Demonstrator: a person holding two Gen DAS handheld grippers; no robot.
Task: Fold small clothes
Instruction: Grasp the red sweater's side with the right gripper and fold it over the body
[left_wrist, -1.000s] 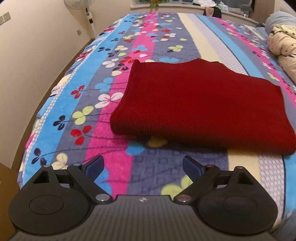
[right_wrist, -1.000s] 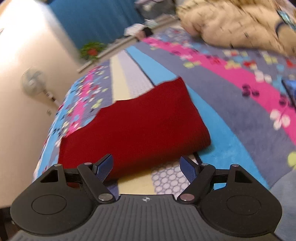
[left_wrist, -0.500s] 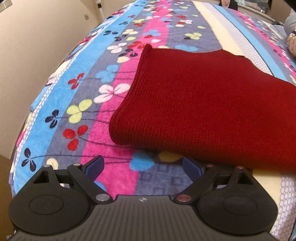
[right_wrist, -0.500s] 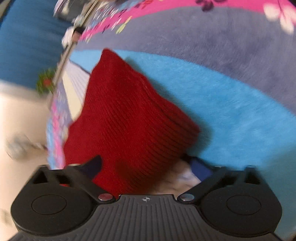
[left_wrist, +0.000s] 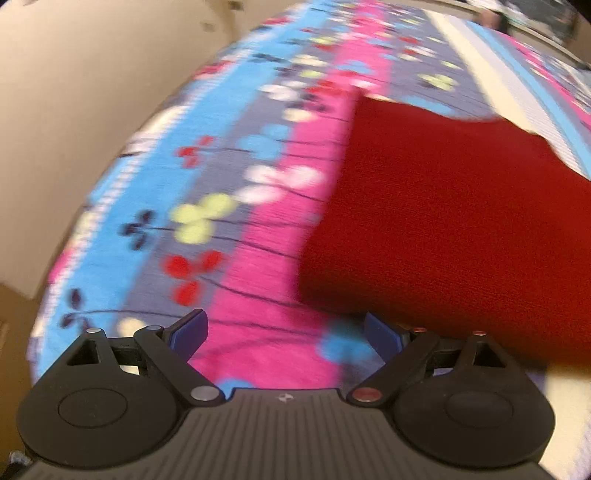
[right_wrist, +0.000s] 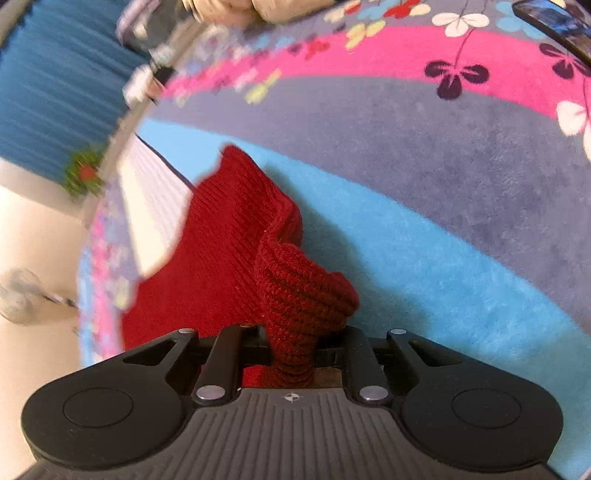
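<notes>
A folded dark red knit garment lies on a striped floral blanket. My left gripper is open and empty, low over the blanket, with the garment's near left corner just beyond its right finger. In the right wrist view, my right gripper is shut on the ribbed corner of the red garment, which bunches up out of the jaws. The rest of the garment stretches away to the left.
The blanket covers a bed. A beige wall runs along the bed's left side. A dark flat object lies on the blanket at the top right of the right wrist view. A blue curtain hangs at the far end.
My right gripper has closed on the garment's corner, which it was open over before. My left gripper has moved closer to the garment's near left corner and stays open.
</notes>
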